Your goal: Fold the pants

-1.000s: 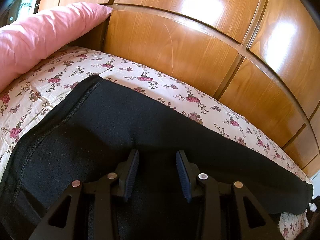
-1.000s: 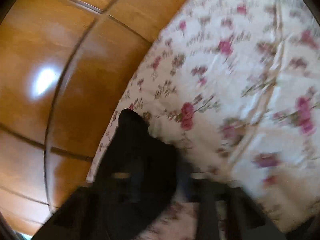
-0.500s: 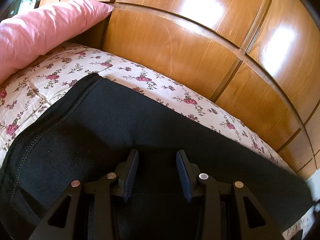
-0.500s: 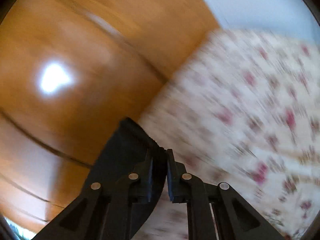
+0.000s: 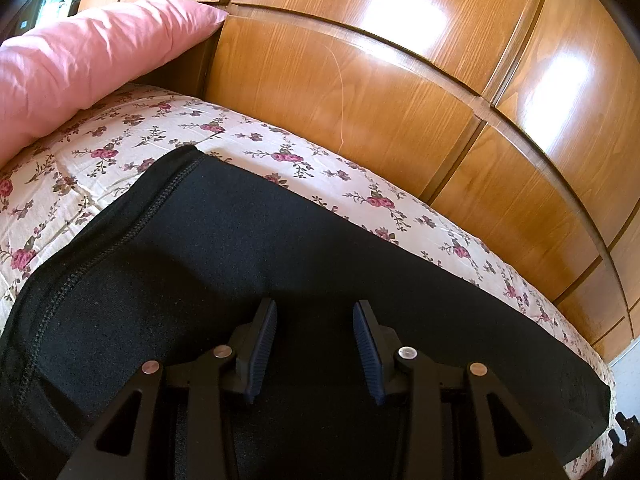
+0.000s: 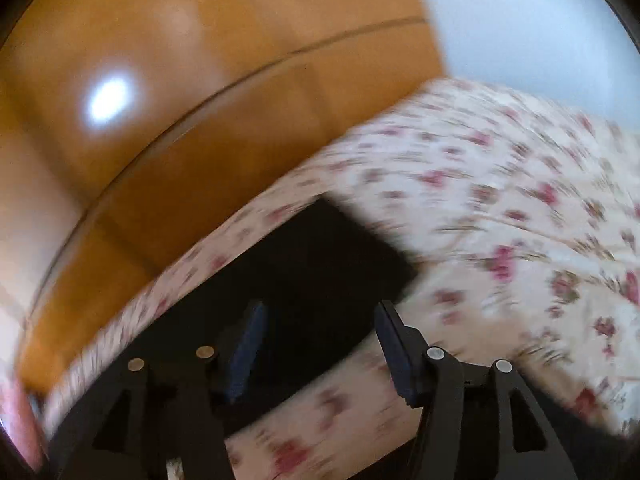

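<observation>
Pants point(image 5: 280, 272) lie lengthwise along the headboard point(image 5: 360, 92), stretching rightward from my left gripper point(image 5: 315, 344) toward my right gripper point(image 6: 318, 344); both gape empty.

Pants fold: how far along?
Done: the black pants lie flat on the floral sheet, running along the wooden panel. In hand: nothing; the left gripper is open above the cloth, and the right gripper is open over the pants' end. Left: probably folding end to end; layers can't be counted.
</observation>
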### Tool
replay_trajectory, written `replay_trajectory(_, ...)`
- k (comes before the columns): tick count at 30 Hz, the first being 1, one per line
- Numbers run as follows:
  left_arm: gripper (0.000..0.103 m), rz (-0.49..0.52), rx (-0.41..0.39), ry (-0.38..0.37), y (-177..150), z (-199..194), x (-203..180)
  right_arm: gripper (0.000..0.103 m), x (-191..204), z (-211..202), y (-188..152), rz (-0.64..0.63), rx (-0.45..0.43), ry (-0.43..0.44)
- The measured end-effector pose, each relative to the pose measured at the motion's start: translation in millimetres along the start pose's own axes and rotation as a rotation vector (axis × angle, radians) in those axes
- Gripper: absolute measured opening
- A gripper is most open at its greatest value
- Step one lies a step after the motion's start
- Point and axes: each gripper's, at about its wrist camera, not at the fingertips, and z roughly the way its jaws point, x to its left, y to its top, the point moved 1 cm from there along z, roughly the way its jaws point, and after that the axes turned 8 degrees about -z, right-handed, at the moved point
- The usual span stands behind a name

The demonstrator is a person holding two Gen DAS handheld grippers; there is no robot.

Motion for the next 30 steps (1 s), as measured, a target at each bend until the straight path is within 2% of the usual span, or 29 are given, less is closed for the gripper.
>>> replay_trajectory(3, 0.040, 0.007, 0.004, 0.011, 0.0, -0.1, -1.6, 0.059, 42.3, 11.3, -13.3, -0.174, 0.022, 0.020)
replay_trajectory(5, 0.040, 0.012, 0.012, 0.018, 0.2, -0.1, -2.9, 0.059, 58.9, 24.0, -23.3, -0.249, 0.084, -0.019)
replay_trajectory(7, 0.041, 0.012, 0.017, 0.019, 0.6, -0.4, -2.9, 0.059, 61.8, 46.0, -30.6, -0.275, 0.166, -0.063)
replay_trajectory(8, 0.044, 0.011, 0.024, 0.016, 1.0, -0.5, -3.5, 0.060, 64.3, 44.7, -33.0, -0.281, 0.173, -0.067)
replay_trajectory(11, 0.063, 0.037, 0.056, -0.014, 2.3, -0.8, -9.2, 0.064, 67.5, 39.6, -36.2, -0.321, 0.164, -0.093)
replay_trajectory(12, 0.066, 0.063, 0.078, -0.016, 2.7, -1.7, -13.1, 0.064, 68.2, 38.0, -37.2, -0.327, 0.163, -0.095)
replay_trajectory(16, 0.066, 0.104, 0.118, 0.001, 8.9, -4.2, -17.8, 0.065, 69.2, 38.4, -34.8, -0.317, 0.159, -0.086)
replay_trajectory(23, 0.066, 0.102, 0.007, 0.114, 41.4, -11.0, -11.9, 0.066, 71.3, 44.3, -35.0, -0.337, 0.159, -0.105)
replay_trajectory(25, 0.066, 0.130, -0.025, 0.185, 54.1, -6.8, -9.3, 0.066, 71.1, 44.0, -35.0, -0.336, 0.157, -0.104)
replay_trajectory(30, 0.066, 0.157, -0.048, 0.289, 77.7, 9.5, 4.6, 0.066, 70.1, 42.6, -34.8, -0.339, 0.153, -0.104)
